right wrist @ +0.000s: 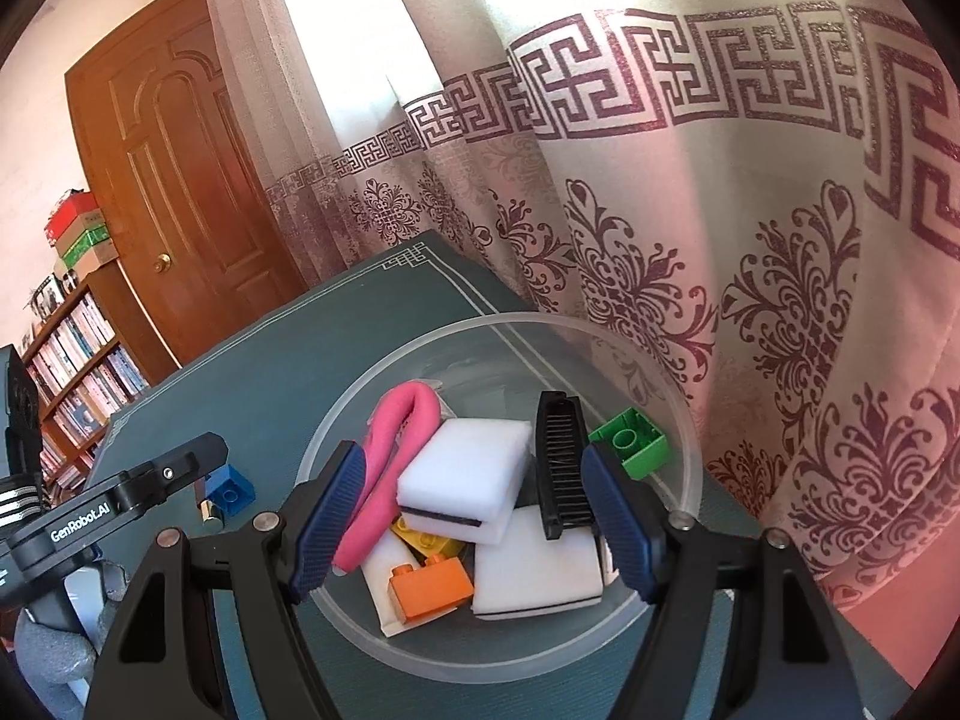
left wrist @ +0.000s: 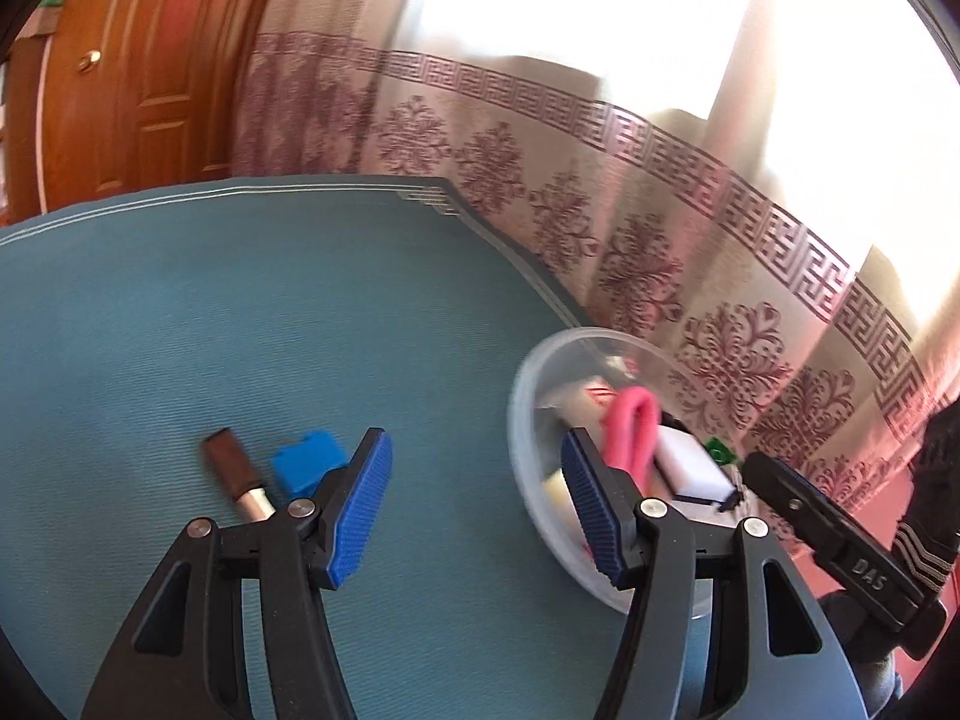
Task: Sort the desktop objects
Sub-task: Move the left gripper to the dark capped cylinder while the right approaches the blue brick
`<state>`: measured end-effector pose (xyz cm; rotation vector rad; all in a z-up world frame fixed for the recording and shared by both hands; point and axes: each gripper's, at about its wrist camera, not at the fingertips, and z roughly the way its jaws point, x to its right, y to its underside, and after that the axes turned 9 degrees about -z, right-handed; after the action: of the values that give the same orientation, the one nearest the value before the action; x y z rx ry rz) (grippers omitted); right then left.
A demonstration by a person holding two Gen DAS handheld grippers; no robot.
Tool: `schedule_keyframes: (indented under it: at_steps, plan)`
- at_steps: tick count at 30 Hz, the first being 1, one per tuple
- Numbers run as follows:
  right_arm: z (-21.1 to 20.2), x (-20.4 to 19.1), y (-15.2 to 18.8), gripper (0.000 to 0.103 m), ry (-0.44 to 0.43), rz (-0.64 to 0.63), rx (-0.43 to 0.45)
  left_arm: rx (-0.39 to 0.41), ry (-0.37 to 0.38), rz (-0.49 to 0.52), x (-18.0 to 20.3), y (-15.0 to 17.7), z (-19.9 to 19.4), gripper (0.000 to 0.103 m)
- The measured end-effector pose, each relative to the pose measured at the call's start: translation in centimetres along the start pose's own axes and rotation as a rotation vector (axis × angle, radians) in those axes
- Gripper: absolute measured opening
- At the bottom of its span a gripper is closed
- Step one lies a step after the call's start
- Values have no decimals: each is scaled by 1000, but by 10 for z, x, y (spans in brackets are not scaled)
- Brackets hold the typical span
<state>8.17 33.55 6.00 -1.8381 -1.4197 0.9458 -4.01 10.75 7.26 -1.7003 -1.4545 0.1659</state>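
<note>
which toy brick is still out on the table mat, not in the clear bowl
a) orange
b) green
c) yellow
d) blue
d) the blue brick lies on the teal mat beside a brown tube, outside the clear bowl; the green brick, orange brick and yellow brick all sit inside the bowl.
</note>
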Motion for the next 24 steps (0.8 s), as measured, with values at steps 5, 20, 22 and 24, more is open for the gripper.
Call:
schedule_keyframes:
  at_steps: [5,20,22,24]
  plan:
    - [1,-10,2,78,-22,-20,-6,31,-83,-53,-27,-4,-4,62]
    - [3,-31,10,78,-61,-67,-22,32,-204,-98,-63,-6,9,62]
    - [4,-34,11,78,-62,-75,-24,25,-220,-111,-69,-6,14,62]
    - [3,-37,12,78,-64,-85,-23,19,-238,-122,-76,-4,19,62]
